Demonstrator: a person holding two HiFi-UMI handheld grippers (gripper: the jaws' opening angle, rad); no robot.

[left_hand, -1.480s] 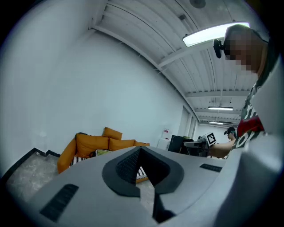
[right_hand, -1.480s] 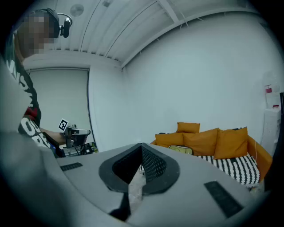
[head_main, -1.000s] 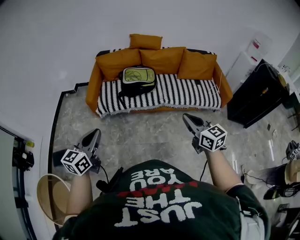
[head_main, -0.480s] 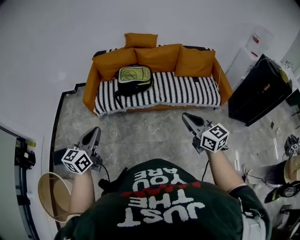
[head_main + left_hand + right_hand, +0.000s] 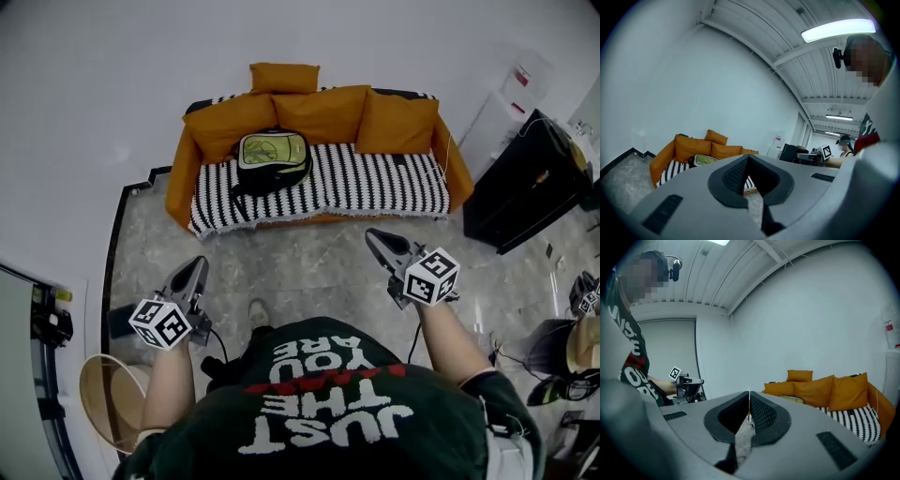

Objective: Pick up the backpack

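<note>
A black backpack (image 5: pixel 272 161) with a pale green front panel lies on the left part of the striped seat of an orange sofa (image 5: pixel 317 194). Both grippers hang over the floor well short of the sofa, pointing toward it. My left gripper (image 5: pixel 195 269) is shut and holds nothing. My right gripper (image 5: pixel 373 238) is shut and empty too. In the left gripper view the backpack (image 5: pixel 705 159) shows just beyond the closed jaw tips (image 5: pixel 749 157). In the right gripper view only a sliver of the backpack (image 5: pixel 792 399) peeks over the closed jaws (image 5: pixel 749 393).
Marbled grey floor (image 5: pixel 300 258) lies between me and the sofa. A black cabinet (image 5: pixel 525 178) and a white unit (image 5: pixel 497 112) stand at the right. A round wooden stool (image 5: pixel 103 403) sits at the lower left. Several orange cushions (image 5: pixel 323 112) line the sofa's back.
The sofa and backpack have drifted slightly in the head view, and a shoe now shows in front of me. Both grippers have moved a little with my body and remain shut.
</note>
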